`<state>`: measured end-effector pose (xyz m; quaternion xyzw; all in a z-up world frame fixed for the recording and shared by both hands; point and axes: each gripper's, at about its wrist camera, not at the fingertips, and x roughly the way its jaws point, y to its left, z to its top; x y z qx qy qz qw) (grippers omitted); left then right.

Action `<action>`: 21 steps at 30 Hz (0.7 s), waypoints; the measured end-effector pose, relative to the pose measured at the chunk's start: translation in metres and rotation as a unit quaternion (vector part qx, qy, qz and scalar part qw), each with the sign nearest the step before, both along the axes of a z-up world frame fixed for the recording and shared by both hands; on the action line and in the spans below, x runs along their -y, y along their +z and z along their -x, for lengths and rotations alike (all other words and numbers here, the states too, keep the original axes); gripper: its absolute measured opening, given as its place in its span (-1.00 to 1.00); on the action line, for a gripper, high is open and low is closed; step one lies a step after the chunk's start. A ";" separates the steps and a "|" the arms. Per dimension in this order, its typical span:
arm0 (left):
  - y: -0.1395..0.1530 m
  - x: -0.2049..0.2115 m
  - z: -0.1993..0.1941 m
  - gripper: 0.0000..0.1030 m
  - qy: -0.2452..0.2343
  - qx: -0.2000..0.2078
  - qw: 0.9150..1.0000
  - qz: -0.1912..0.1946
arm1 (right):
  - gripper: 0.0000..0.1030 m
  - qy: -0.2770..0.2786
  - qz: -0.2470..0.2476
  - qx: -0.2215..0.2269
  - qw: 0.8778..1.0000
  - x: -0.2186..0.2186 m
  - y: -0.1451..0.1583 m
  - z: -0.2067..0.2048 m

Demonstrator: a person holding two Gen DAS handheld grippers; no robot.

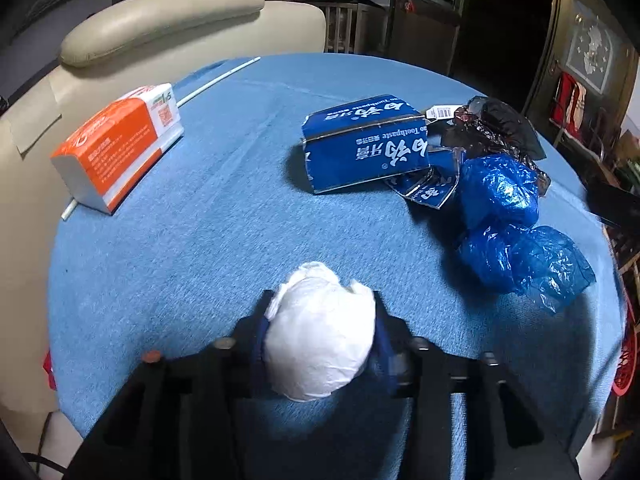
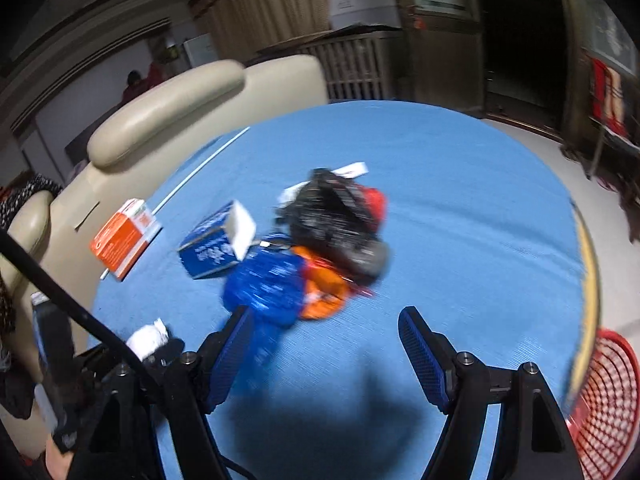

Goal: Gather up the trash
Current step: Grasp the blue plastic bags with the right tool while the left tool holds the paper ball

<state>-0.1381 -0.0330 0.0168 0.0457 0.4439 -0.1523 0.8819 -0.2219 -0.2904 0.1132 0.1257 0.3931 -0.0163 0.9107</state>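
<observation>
Gripping a crumpled white wad [image 1: 320, 330], the left gripper [image 1: 320, 316] has its jaws pinched on either side of it, just above the blue tablecloth [image 1: 200, 220] at the near edge of the round table. The wad looks like soft paper or thin plastic; which one cannot be told. Judged from this, the pick-up of one piece is done and its disposal is the step in hand.

The right gripper [image 2: 326, 344] hangs over the near part of the cloth with its jaws spread wide and nothing between them. Ahead of it lies the remaining heap: blue plastic bags [image 1: 516, 232], a torn blue toothpaste carton [image 1: 364, 144], a black bag [image 1: 504, 128] and an orange wrapper [image 2: 320, 292], all touching or overlapping.

A red mesh basket [image 2: 600, 404] stands off the table's right edge and is the likely receptacle, though that is a judgement. The next move calls for carrying the wad across to it without loosening the pinch.

An orange-and-white tissue pack [image 1: 116, 148] lies well apart to the left, on a thin white rod [image 1: 216, 80]; whether it counts as trash is unclear.

The right wrist view is motion-blurred, so the heap's items merge there. The basket is cut off by the frame, and its contents cannot be seen.
</observation>
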 end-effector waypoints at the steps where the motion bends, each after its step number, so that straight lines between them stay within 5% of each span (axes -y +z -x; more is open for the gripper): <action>1: -0.001 -0.002 0.000 0.33 0.001 -0.002 1.000 0.001 | 0.51 0.004 0.001 -0.002 1.000 -0.005 -0.002 -0.007; 6: -0.004 -0.008 -0.001 0.37 -0.003 0.005 1.000 -0.007 | 0.51 0.021 0.006 -0.011 1.000 -0.024 -0.013 -0.038; 8: -0.003 -0.008 0.000 -0.17 0.000 0.016 1.000 -0.016 | 0.51 0.028 0.011 -0.017 0.999 -0.031 -0.019 -0.050; 12: -0.002 -0.013 -0.002 -0.24 0.000 0.009 1.000 -0.003 | 0.50 0.044 0.018 -0.041 0.998 -0.045 -0.036 -0.067; 14: -0.002 -0.015 -0.003 -0.25 0.000 0.007 1.000 0.003 | 0.24 0.057 0.022 -0.051 0.997 -0.050 -0.042 -0.068; 21: 0.004 -0.022 -0.002 -0.27 0.012 -0.010 0.999 0.028 | 0.10 0.056 0.008 -0.027 0.998 -0.041 -0.029 -0.042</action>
